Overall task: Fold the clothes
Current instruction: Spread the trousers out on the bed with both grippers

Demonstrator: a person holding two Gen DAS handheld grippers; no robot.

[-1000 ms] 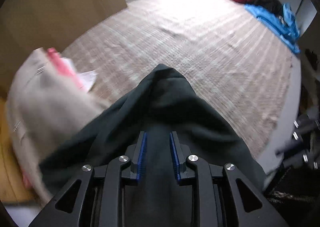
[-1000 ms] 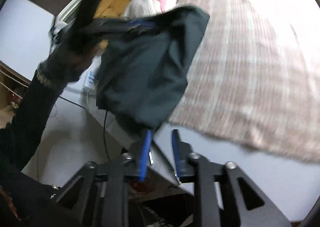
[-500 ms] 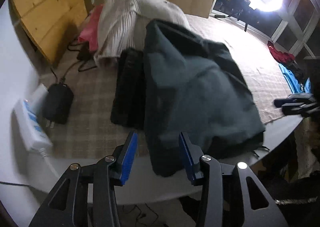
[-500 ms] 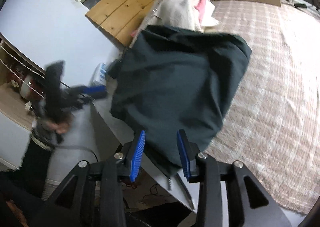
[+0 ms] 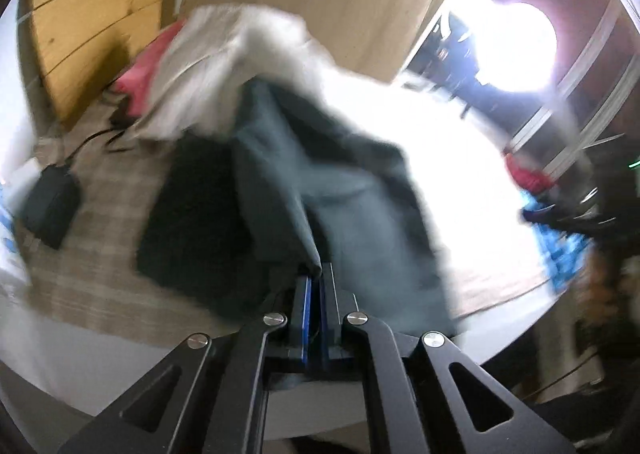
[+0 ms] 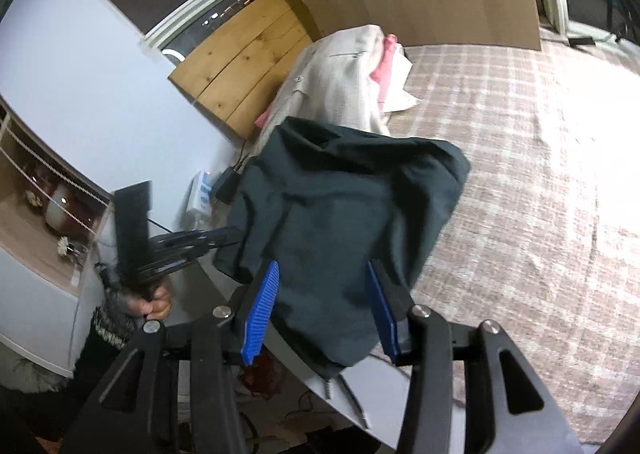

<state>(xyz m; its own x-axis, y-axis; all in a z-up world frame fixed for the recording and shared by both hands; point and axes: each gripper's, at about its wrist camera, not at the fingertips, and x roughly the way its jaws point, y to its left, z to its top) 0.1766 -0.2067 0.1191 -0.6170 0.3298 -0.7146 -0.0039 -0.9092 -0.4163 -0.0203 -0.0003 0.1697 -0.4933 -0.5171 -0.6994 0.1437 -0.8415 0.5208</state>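
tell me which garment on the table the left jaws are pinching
The dark green garment. The left gripper is shut on a fold at its near edge; the cream garment and the pink one lie behind it, untouched.

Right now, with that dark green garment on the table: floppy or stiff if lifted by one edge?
Likely floppy: the dark green garment lies in soft folds and droops over the table edge. Probably thick cloth, so some weight. The left tool, pinching one edge, would likely bunch it.

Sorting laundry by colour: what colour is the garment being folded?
Dark green garment, clearest in the right wrist view.
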